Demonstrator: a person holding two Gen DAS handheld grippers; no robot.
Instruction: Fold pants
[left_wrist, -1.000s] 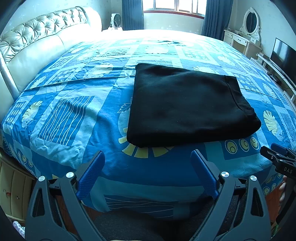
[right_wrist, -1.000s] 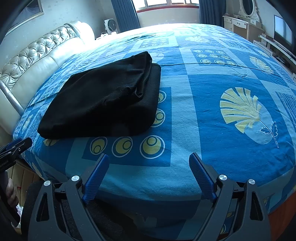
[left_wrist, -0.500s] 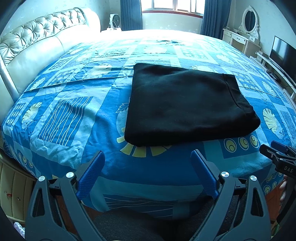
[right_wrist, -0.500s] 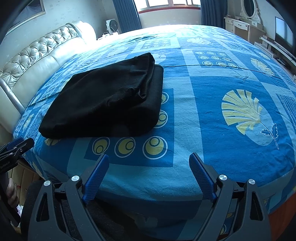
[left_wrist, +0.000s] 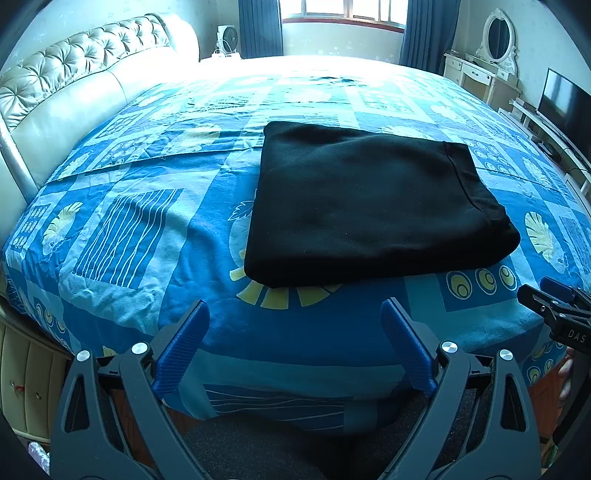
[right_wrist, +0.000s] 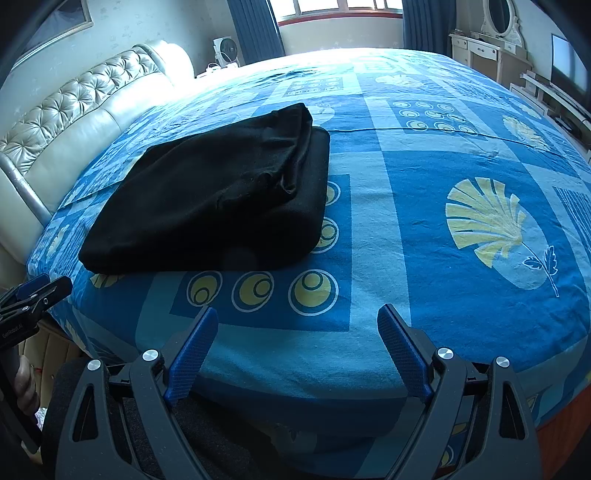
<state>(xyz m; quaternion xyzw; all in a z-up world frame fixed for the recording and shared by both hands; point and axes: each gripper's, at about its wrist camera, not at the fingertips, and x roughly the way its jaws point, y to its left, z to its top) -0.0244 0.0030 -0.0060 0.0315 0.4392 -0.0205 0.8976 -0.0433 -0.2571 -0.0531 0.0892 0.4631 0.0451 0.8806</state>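
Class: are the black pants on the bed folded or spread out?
Folded. The black pants lie as a compact rectangle, stacked layers showing along one edge, on the blue patterned bedspread.

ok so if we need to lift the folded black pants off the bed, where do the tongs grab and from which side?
Probably the thick rounded fold edge of the folded black pants nearest the tongs. Come in low from the near bed edge: the left tongs at the near-left corner, the right tongs at the near-right corner. That edge is closed and stacked, so the layers should stay together. The right side has a loose, rumpled top layer.

Bed (left_wrist: 122, 236) with blue patterned cover; tufted cream headboard (left_wrist: 74, 70) at left; sunlit window (left_wrist: 343, 9), blue curtains (left_wrist: 258, 26); dressing table (left_wrist: 480, 77), television (left_wrist: 561, 103) at right.
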